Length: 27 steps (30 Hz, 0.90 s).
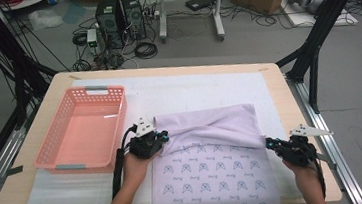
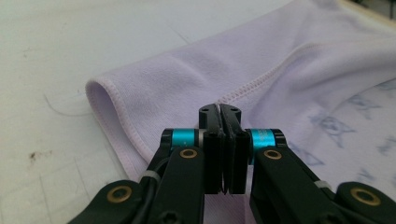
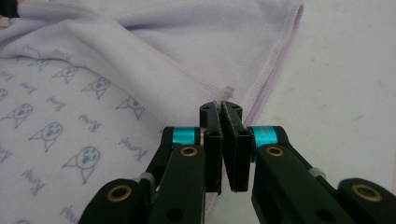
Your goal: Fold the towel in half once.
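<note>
A lavender cloth (image 1: pixel 211 172) printed with small cat faces lies on the white mat, its plain upper part folded down over the print. At the fold's left end sits my left gripper (image 1: pixel 165 136), shut on the cloth's hemmed edge. In the left gripper view the jaws (image 2: pixel 219 112) meet on a thin layer of cloth (image 2: pixel 187 70). My right gripper (image 1: pixel 268 143) is at the fold's right end. In the right gripper view its jaws (image 3: pixel 222 109) are shut on the seam edge of the cloth (image 3: pixel 140 46).
A pink plastic basket (image 1: pixel 47 140) stands empty on the left of the table, close to my left hand. The white mat (image 1: pixel 193 88) covers most of the wooden table (image 1: pixel 289 101). Black frame legs, computers and cables stand on the floor beyond.
</note>
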Each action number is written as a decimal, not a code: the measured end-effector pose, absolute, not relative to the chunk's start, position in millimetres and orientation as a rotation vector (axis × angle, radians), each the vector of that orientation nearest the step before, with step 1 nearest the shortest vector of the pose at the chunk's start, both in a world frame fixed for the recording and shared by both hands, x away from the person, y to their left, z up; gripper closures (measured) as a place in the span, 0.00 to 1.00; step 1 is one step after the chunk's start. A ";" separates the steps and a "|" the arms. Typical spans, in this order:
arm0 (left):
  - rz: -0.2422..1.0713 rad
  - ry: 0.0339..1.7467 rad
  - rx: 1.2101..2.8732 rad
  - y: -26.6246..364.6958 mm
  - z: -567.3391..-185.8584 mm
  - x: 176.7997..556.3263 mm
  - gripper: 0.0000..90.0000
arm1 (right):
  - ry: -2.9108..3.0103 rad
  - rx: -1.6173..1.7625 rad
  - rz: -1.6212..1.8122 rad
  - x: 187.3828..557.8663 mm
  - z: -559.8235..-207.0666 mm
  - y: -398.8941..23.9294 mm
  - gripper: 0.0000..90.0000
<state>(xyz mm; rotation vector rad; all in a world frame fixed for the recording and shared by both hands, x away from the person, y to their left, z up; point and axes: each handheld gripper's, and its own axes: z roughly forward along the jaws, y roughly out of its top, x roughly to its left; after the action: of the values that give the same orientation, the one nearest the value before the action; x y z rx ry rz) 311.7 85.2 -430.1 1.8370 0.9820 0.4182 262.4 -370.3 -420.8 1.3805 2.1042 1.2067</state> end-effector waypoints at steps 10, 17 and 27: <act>0.443 0.878 1.833 109.0 -423.5 254.1 0.97 | 2.142 1.348 1.187 232.6 -415.8 -370.2 0.97; 0.413 0.865 1.823 115.3 -428.8 232.0 0.97 | 2.155 1.334 1.191 218.6 -416.6 -369.3 0.97; 0.394 0.855 1.831 115.6 -430.4 212.2 0.97 | 2.173 1.357 1.184 206.3 -423.3 -375.4 0.97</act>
<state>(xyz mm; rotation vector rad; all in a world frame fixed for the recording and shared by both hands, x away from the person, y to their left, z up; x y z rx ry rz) 212.2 115.6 -430.4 1.8310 0.8546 0.3938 206.3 -375.4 -423.3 1.3571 2.1733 1.1842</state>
